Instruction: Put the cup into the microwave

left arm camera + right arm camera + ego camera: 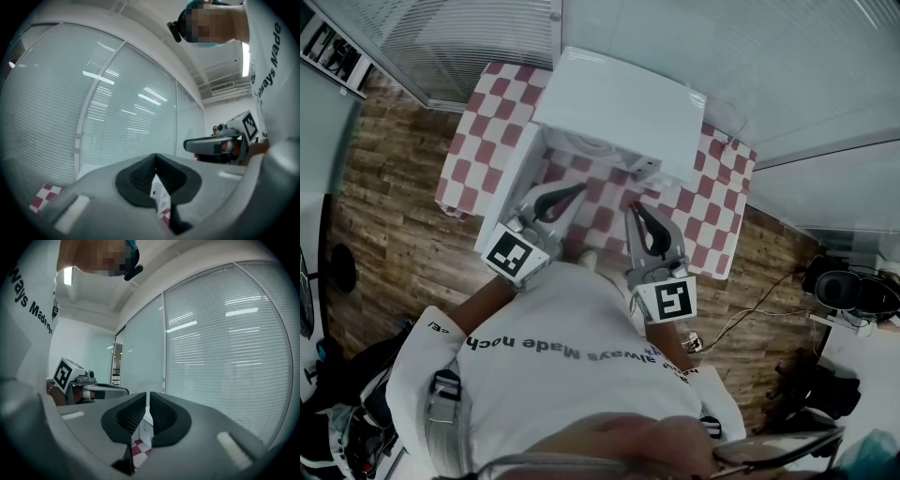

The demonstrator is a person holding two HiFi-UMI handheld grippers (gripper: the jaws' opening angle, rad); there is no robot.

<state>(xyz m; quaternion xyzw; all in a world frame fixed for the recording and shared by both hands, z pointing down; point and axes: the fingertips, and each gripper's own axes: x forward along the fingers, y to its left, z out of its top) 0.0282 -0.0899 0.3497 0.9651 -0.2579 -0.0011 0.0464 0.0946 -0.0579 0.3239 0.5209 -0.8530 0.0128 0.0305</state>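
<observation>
The white microwave (619, 103) stands on the red-and-white checked table (717, 202), its door (508, 192) swung open to the left and the round plate (596, 145) showing inside. Both grippers hover over the table's near edge, close to my chest, pointing at the oven. My left gripper (578, 190) (155, 161) is shut and empty. My right gripper (635, 208) (148, 399) has its pads almost touching, with nothing between them. A small pale thing (587, 256) peeks out between them at the table edge; I cannot tell whether it is the cup.
Glass walls with blinds (769, 56) close off the far side behind the table. Wooden floor (394, 225) lies to the left and right. A dark chair (848, 291) and a cable (750, 314) sit at the right.
</observation>
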